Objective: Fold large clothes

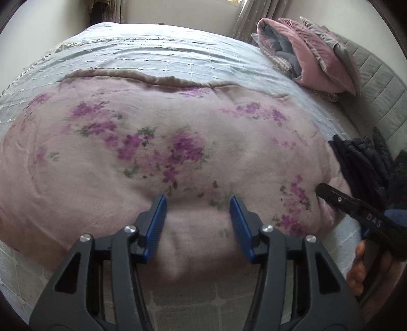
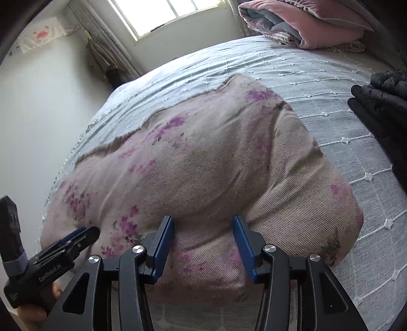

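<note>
A large pale pink cloth with purple flower print (image 1: 162, 142) lies folded on the bed; it also shows in the right wrist view (image 2: 203, 157). My left gripper (image 1: 198, 203) is open, its blue pads either side of the cloth's near folded edge. My right gripper (image 2: 203, 224) is open in the same way over the cloth's near right edge. The right gripper also shows in the left wrist view (image 1: 323, 189) at the cloth's right corner. The left gripper also shows in the right wrist view (image 2: 86, 233) at lower left.
The cloth rests on a light blue bedspread (image 1: 178, 56) with a grid pattern. A folded pink and grey quilt (image 1: 305, 56) lies at the far right by the grey headboard (image 1: 381, 84). A black padded garment (image 1: 366, 157) lies to the right. A window (image 2: 162, 12) and wall lie beyond.
</note>
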Available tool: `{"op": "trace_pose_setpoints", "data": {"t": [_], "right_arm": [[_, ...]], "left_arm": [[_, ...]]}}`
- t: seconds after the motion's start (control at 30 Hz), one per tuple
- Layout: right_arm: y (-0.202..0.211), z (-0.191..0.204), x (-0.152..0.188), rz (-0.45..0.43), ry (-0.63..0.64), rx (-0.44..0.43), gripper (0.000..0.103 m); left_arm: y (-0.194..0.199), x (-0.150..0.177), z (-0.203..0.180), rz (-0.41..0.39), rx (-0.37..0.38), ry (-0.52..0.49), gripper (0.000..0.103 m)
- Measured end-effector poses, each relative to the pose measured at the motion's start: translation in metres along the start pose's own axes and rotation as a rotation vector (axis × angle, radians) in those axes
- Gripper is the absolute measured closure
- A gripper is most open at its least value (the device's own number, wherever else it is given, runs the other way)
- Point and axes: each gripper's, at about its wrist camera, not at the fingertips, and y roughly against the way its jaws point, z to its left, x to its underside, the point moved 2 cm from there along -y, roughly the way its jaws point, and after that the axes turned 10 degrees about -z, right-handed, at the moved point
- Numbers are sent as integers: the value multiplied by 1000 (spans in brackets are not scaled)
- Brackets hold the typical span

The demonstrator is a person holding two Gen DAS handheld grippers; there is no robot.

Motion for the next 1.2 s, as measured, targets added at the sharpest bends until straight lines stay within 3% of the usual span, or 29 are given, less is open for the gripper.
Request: {"op": "trace_pose_setpoints", "data": {"t": [0.07,0.13,0.2,0.27,0.4,0.47,0.53,0.63,0.7,0.83,0.97,1.07,1.2], "right_arm": [[6,-4,-4,-19,-14,-6,53],[17,-12,-8,-52,-24,17,48],[25,-19,-13,-86,-27,57,31],[33,-32,-17,-119,-47,119,23],[37,-58,-23,-138,-110,181,22],[31,-71,-21,-105,-169,189,22],[25,-87,-17,-70,-268,182,22],[18,-115,-8,-45,-499,46,22],[15,-130,-2,-36,-598,10,22],[0,-146,2,3,-643,-4,22],[-12,-145,6,12,-698,-78,22],[-17,-130,11,69,-680,-133,22],[-18,-119,15,81,-651,-109,20]], "left_arm": [[15,-9,16,-18,-13,37,48],[32,-13,35,-64,-90,64,41],[47,-17,61,-111,-178,84,34],[62,-22,93,-154,-252,126,33],[68,-28,160,-143,-322,249,26],[65,-25,191,-110,-307,329,26],[64,-21,215,-90,-245,398,26],[47,-13,243,-21,-117,500,24],[36,-7,253,10,-59,531,21],[28,-2,252,27,40,510,14],[39,1,250,-2,55,510,13],[49,10,254,-13,12,542,13],[54,26,251,-2,4,536,13]]}}
